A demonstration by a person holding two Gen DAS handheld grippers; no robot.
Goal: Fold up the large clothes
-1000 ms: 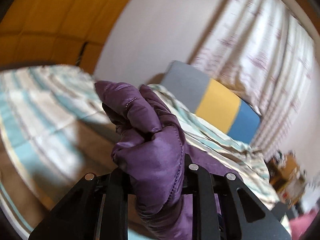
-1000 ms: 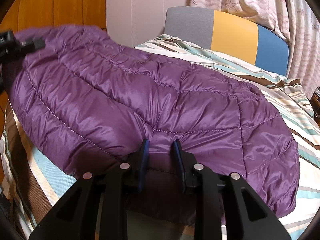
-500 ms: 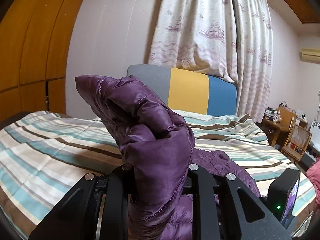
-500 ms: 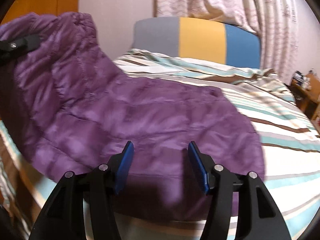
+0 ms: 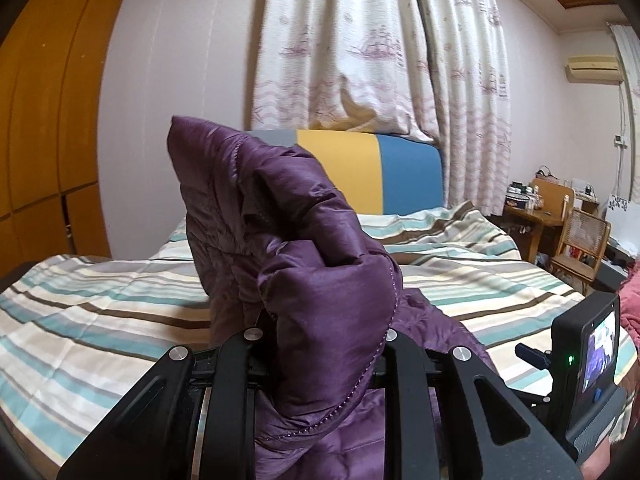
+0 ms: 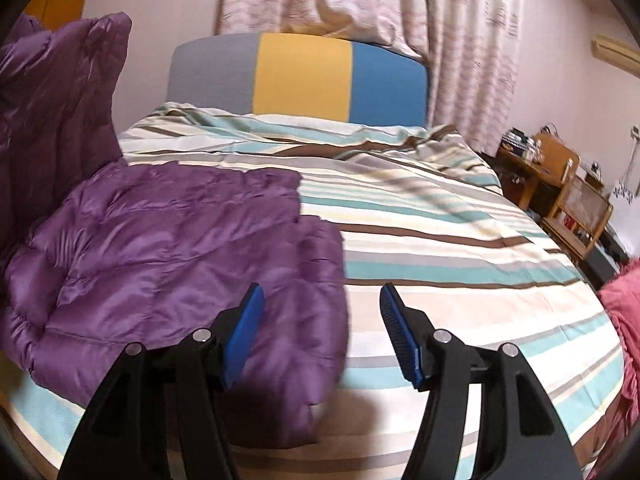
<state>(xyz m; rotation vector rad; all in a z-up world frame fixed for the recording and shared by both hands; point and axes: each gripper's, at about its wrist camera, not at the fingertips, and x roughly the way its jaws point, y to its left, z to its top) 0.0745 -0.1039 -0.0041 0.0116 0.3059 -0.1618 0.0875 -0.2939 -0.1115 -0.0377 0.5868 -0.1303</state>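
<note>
A purple quilted jacket (image 6: 160,264) lies on the left side of the striped bed (image 6: 440,240), with one end raised at the far left. In the left wrist view my left gripper (image 5: 320,344) is shut on a bunched fold of the purple jacket (image 5: 312,272), which hides the fingertips and stands up in front of the camera. My right gripper (image 6: 322,304) hovers over the jacket's right edge. Its jaws are opening, and its blue pads (image 6: 400,336) touch nothing.
A headboard (image 6: 300,76) in grey, yellow and blue stands at the bed's far end under patterned curtains (image 5: 380,60). Wooden furniture (image 6: 560,184) crowds the right side. A pink cloth (image 6: 624,320) lies at the bed's right edge. Wooden wardrobe panels (image 5: 48,120) line the left wall.
My right gripper let go of the jacket's edge, opened wide and shifted right. My left gripper rolled level and moved while keeping its hold on the fold.
</note>
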